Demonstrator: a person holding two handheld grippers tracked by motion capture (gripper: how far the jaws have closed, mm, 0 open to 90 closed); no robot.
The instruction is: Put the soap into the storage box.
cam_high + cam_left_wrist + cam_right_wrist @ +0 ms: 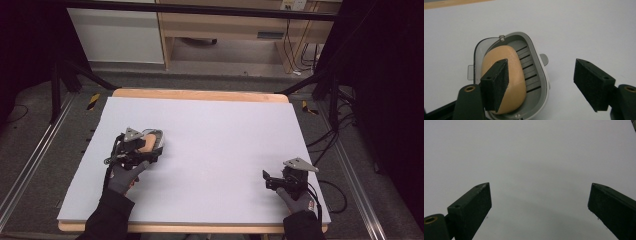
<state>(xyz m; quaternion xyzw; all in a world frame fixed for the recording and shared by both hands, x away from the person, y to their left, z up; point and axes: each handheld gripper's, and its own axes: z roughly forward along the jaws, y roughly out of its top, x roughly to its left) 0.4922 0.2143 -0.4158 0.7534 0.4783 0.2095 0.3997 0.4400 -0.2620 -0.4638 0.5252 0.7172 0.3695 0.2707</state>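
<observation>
A grey soap dish [535, 53] with a slotted floor lies on the white table top [215, 140], holding a tan oval bar of soap [510, 75]. In the high view the dish [156, 137] and soap [148, 145] sit at the left of the table. My left gripper [544, 85] is open just above the dish; its left jaw stands over the soap, its right jaw over bare table beside the dish. My left gripper [142, 150] is held by a gloved hand. My right gripper [539, 207] is open over bare table, at the right front [270, 179].
The white sheet covers a wooden table whose edge [200, 94] shows at the back. Black frame legs [55, 90] and cables [330, 135] stand around the table on the floor. A wooden cabinet [225, 25] stands behind.
</observation>
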